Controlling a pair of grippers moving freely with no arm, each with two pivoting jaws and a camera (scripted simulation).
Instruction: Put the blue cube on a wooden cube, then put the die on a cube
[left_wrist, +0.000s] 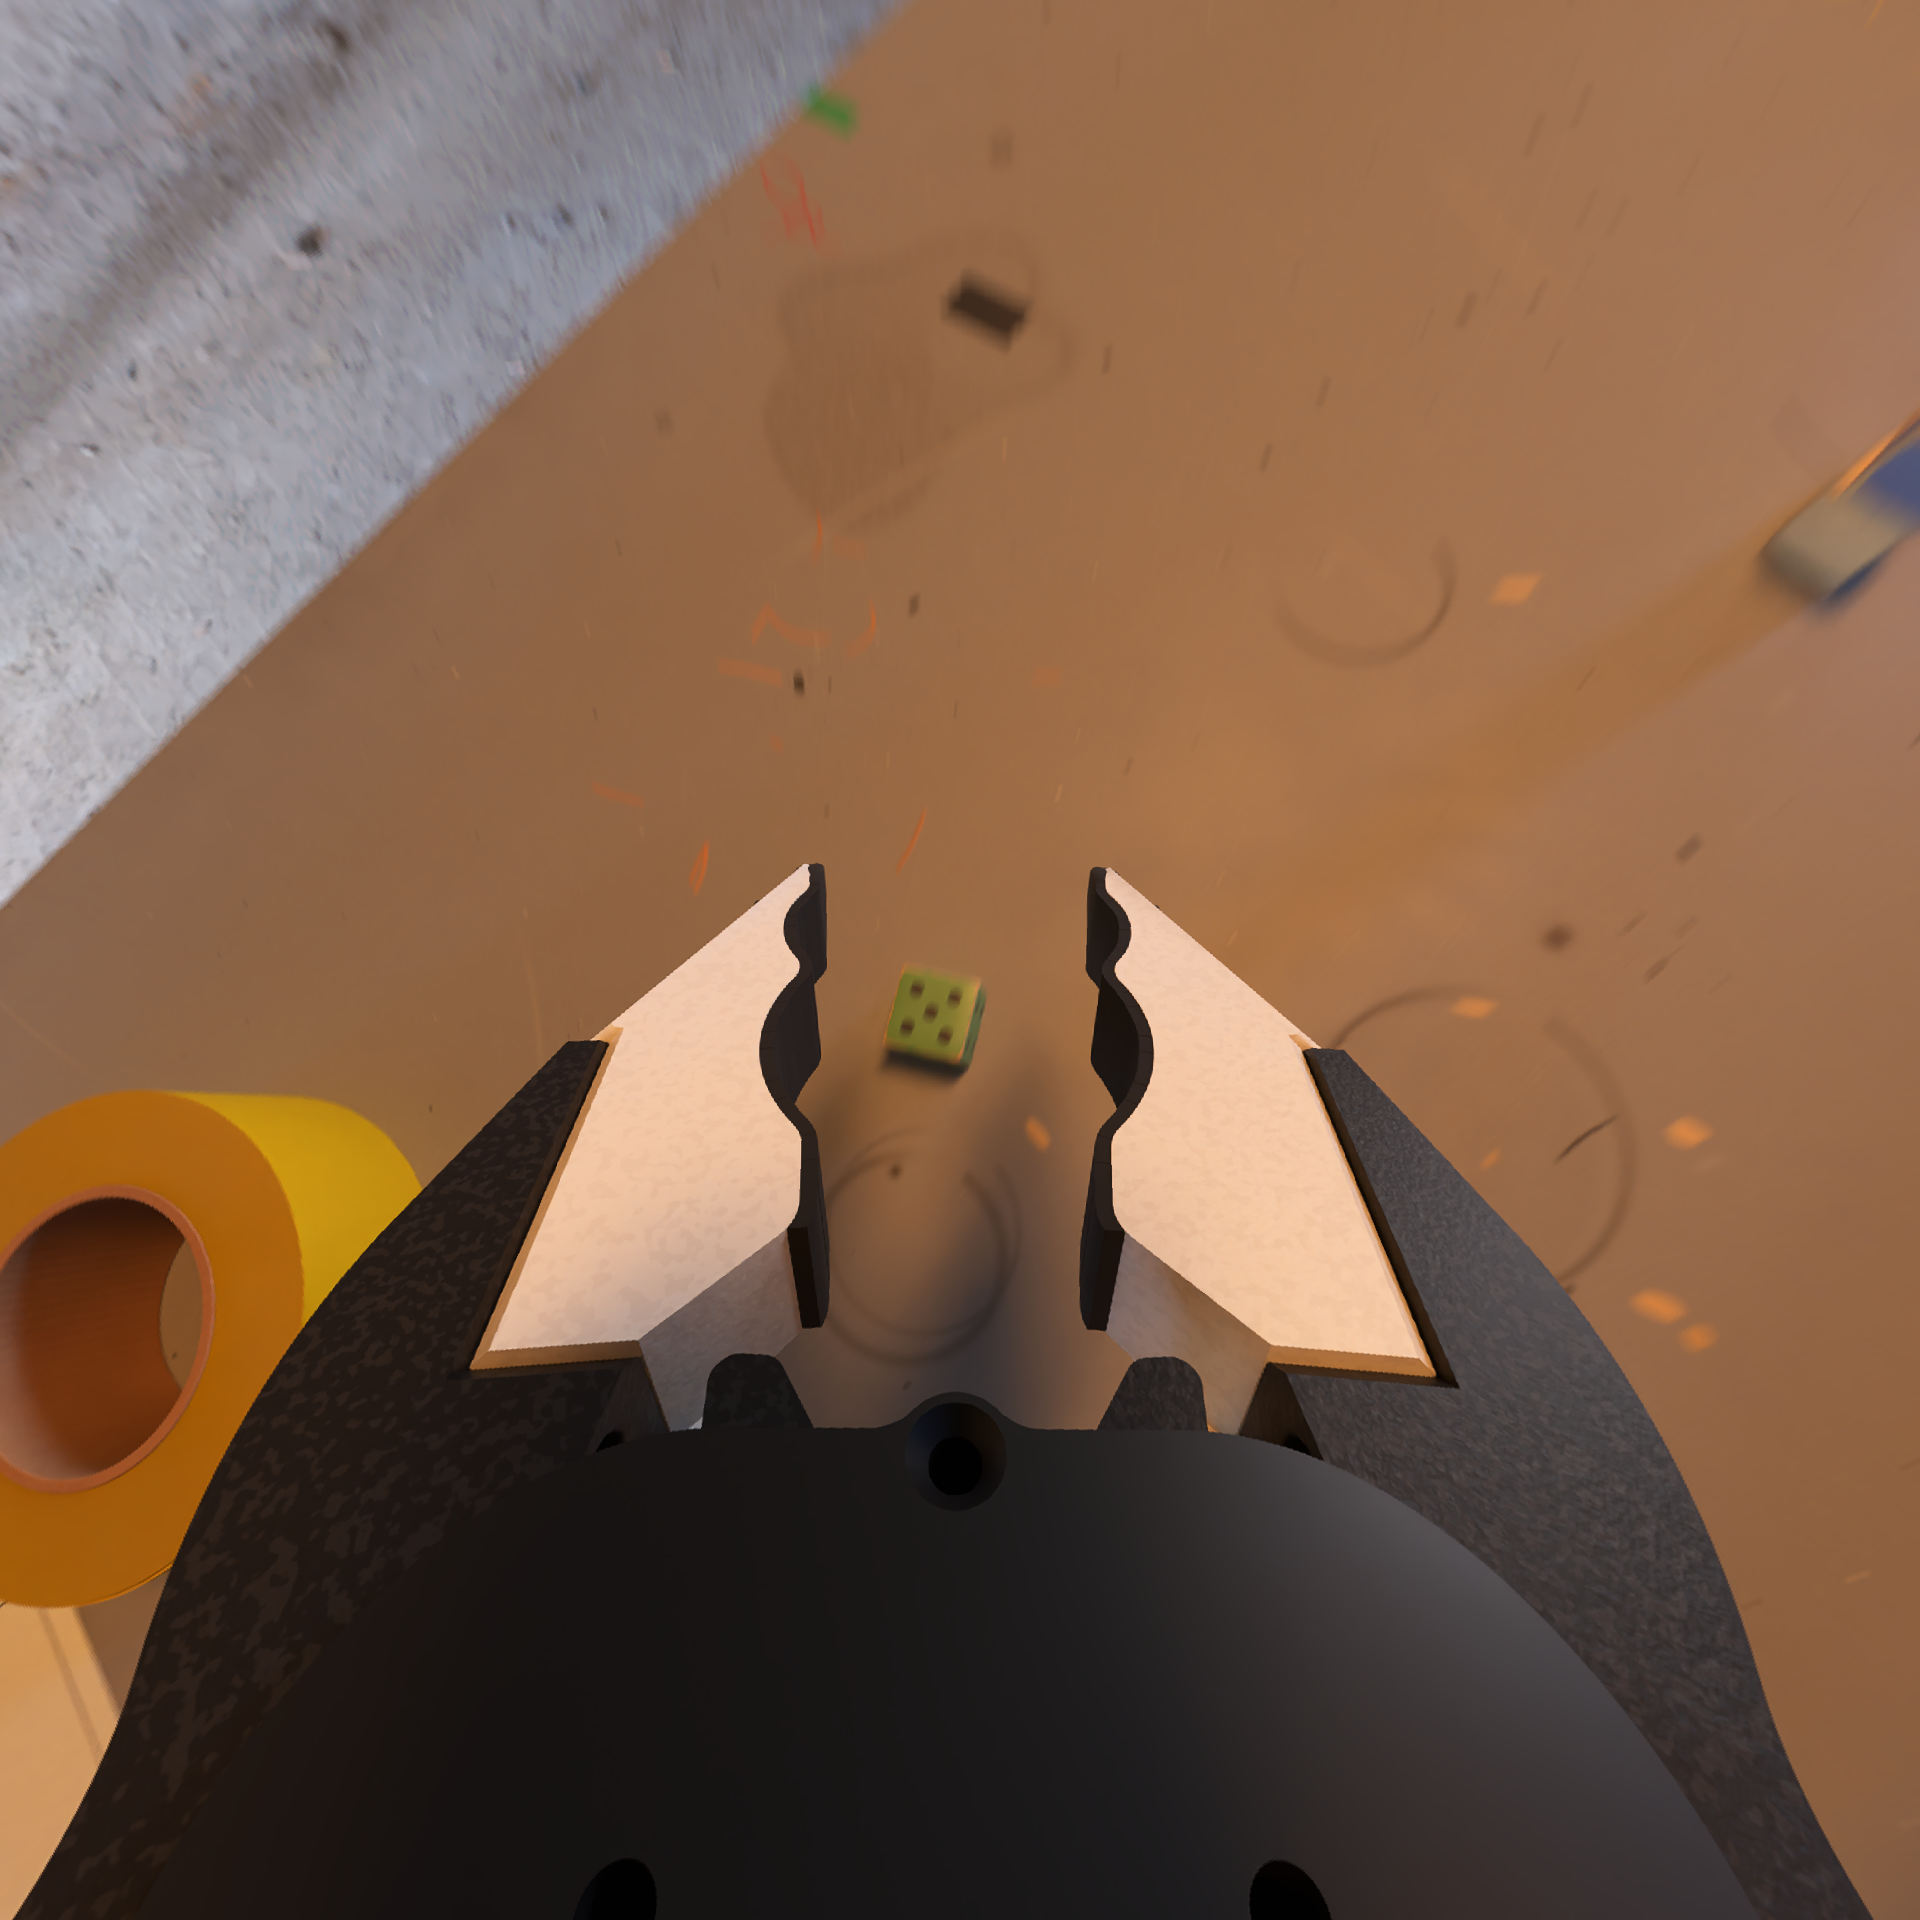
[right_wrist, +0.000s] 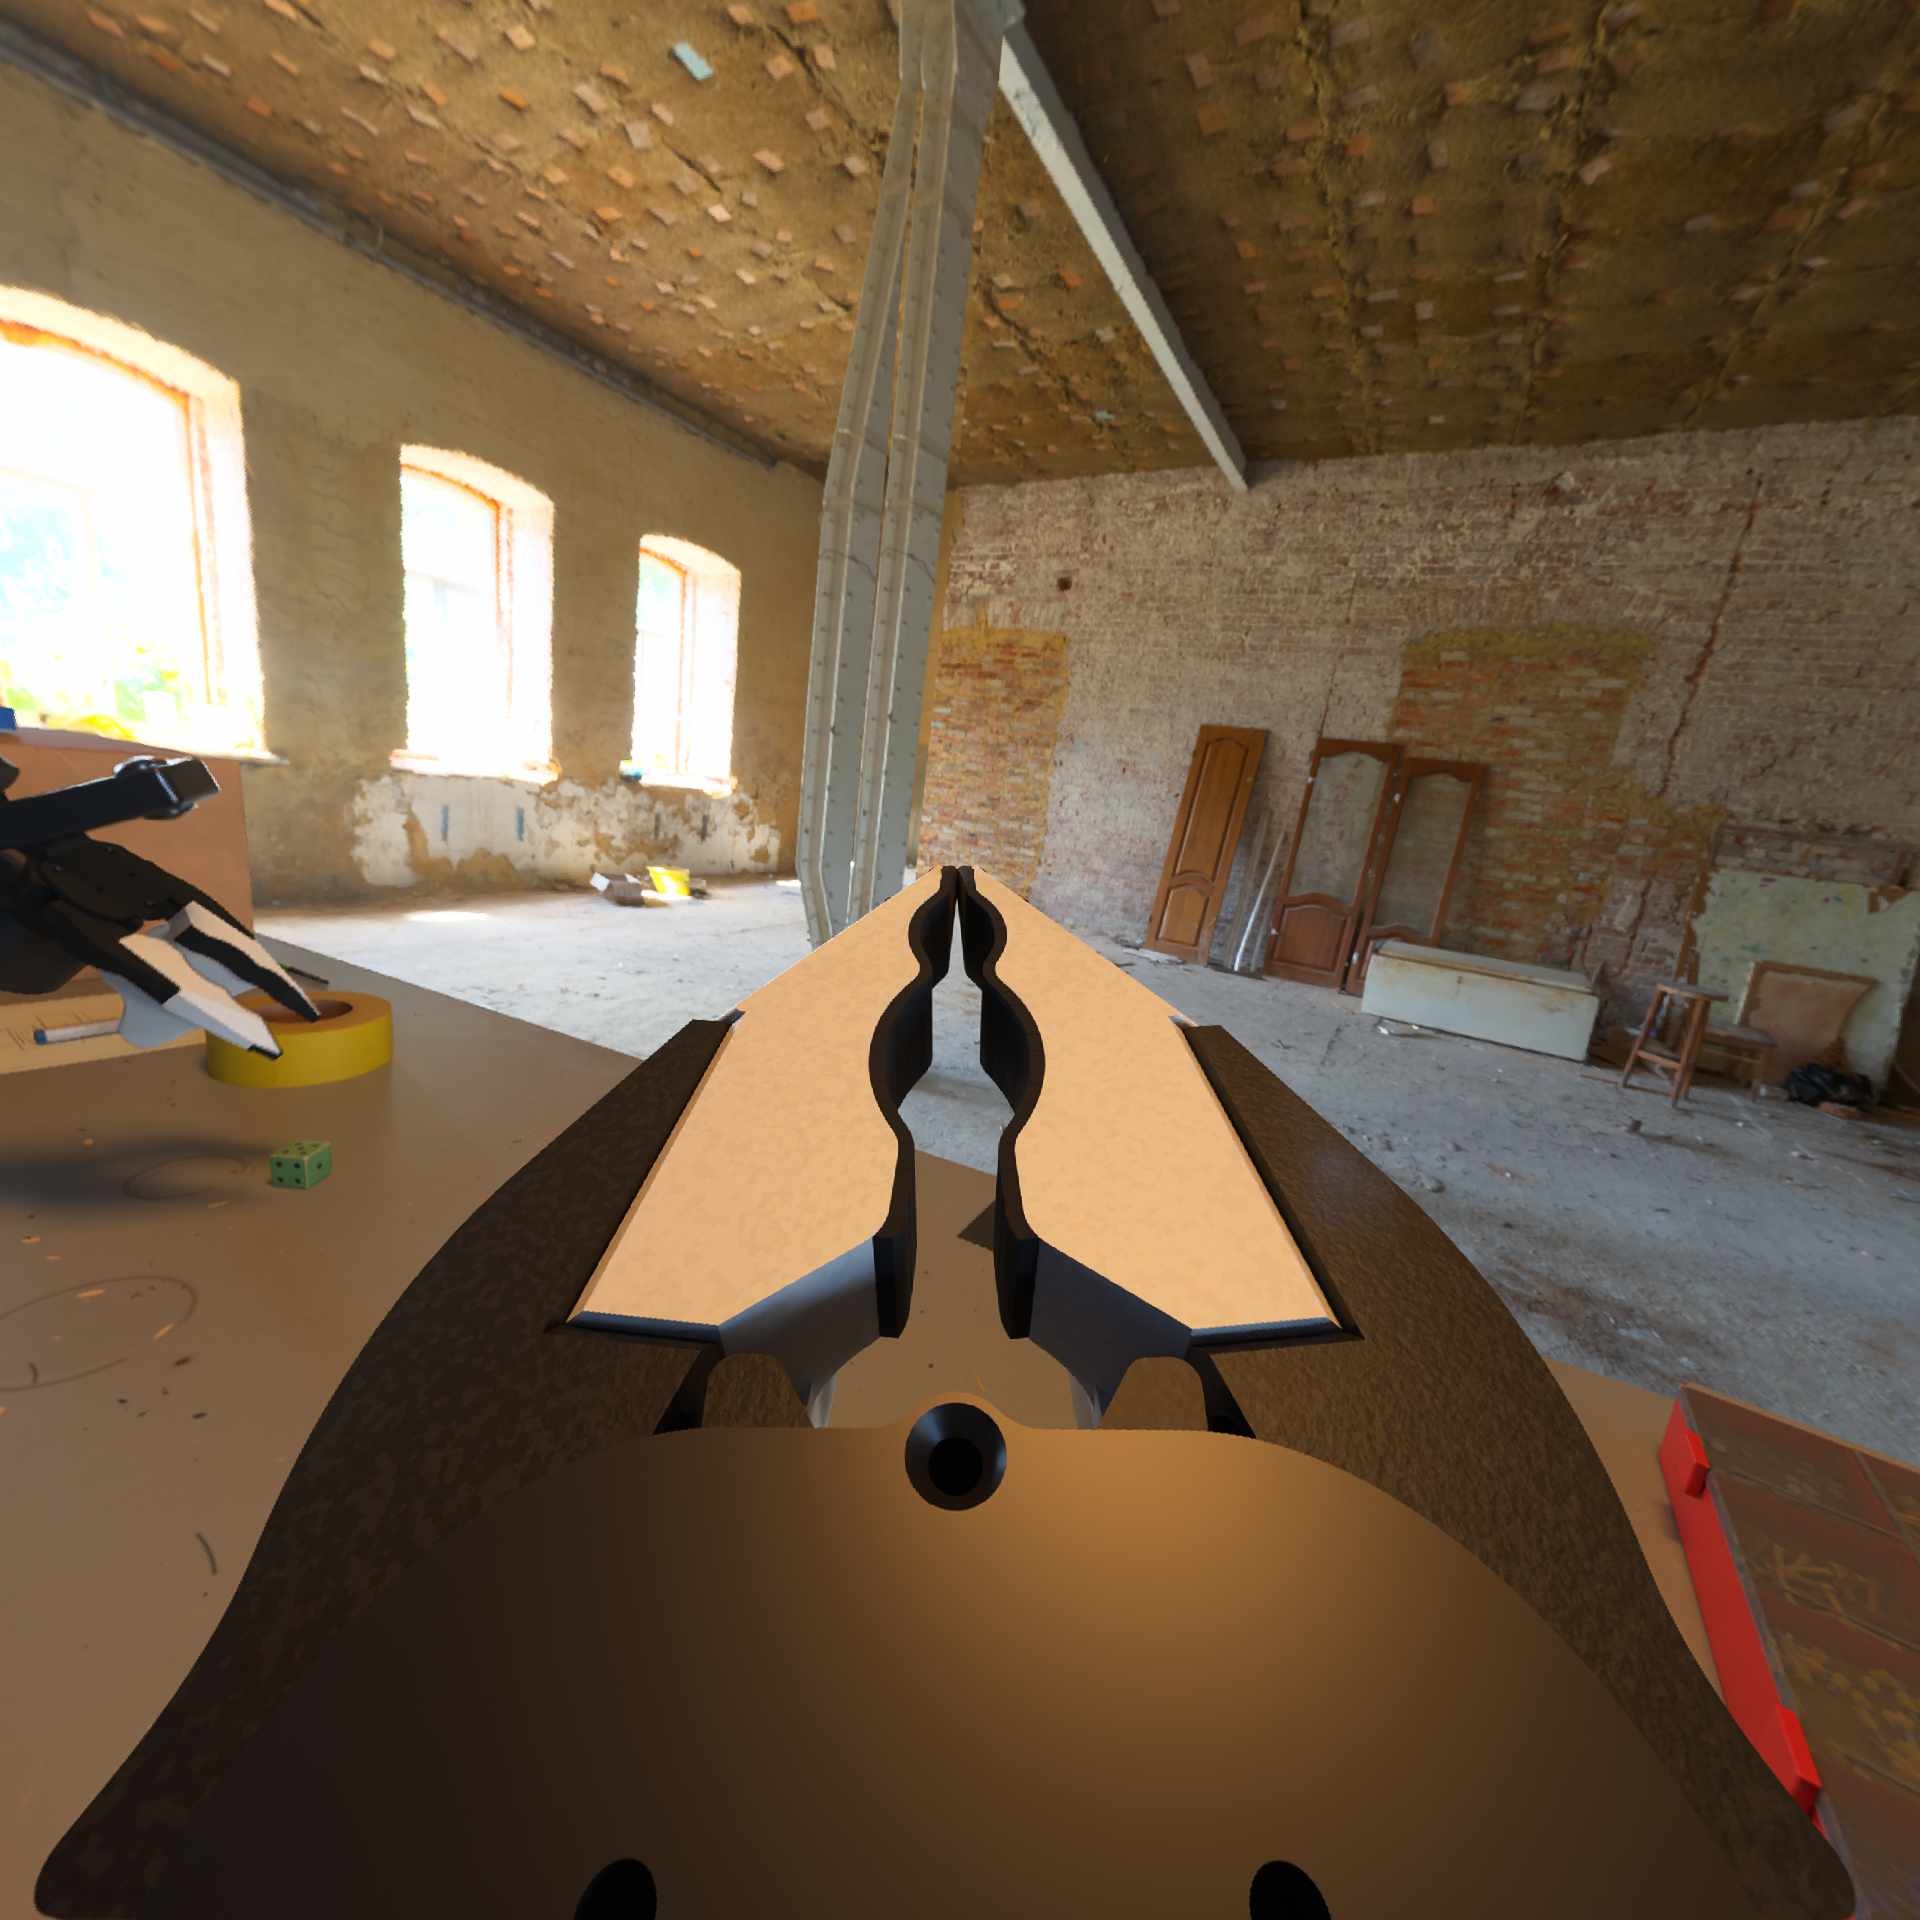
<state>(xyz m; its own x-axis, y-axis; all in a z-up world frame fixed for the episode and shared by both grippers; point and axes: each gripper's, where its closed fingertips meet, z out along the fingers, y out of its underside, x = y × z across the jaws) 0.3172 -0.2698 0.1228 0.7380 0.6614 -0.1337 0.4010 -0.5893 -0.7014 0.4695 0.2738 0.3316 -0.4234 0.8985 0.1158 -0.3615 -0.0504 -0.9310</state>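
Observation:
A small green die with dark pips lies on the brown table. My left gripper is open and hangs above it, so the die shows between the two fingers, apart from both. In the right wrist view the die lies at the left, with the left gripper above and behind it, pointing down. My right gripper is shut and empty, held level above the table and pointing past its far edge into the room. No blue cube or wooden cube shows in either view.
A yellow tape roll sits close to the left of the left gripper, also in the right wrist view. A marker lies behind it. A blurred grey-blue object lies far right. A red-edged tray sits at the right. The table edge runs diagonally.

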